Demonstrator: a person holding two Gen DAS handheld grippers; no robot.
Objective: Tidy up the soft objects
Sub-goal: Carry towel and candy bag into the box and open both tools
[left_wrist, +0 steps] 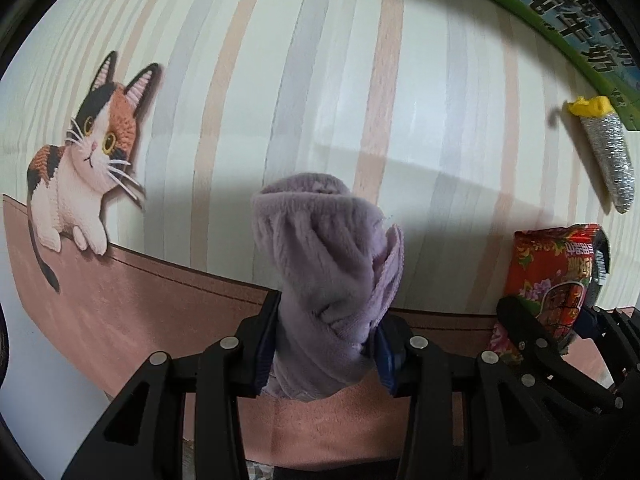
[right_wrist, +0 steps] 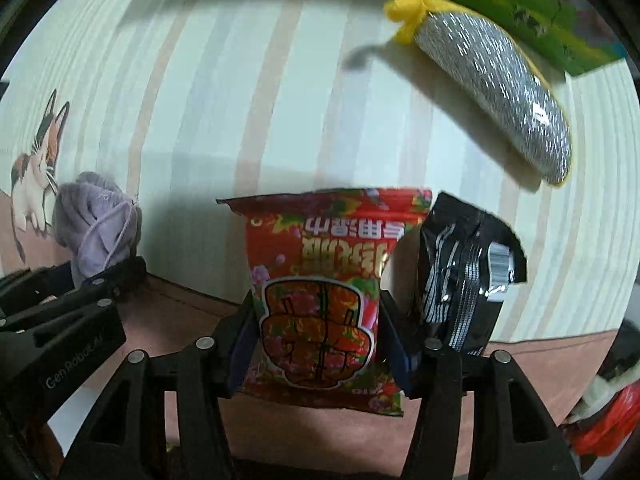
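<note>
Pinched in my left tongs (left_wrist: 328, 344) hangs a fluffy lilac cloth (left_wrist: 324, 248); my right tongs (right_wrist: 320, 344) clamp a red flowered snack packet (right_wrist: 324, 280). Both are mid-carry; next each needs a set-down spot.

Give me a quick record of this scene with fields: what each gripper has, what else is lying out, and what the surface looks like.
left gripper: shut on purple fuzzy cloth
right gripper: shut on red snack packet
beside the packet: black packet
lying loose: silver scrubber with yellow end
surface: striped mat with cat picture
</note>
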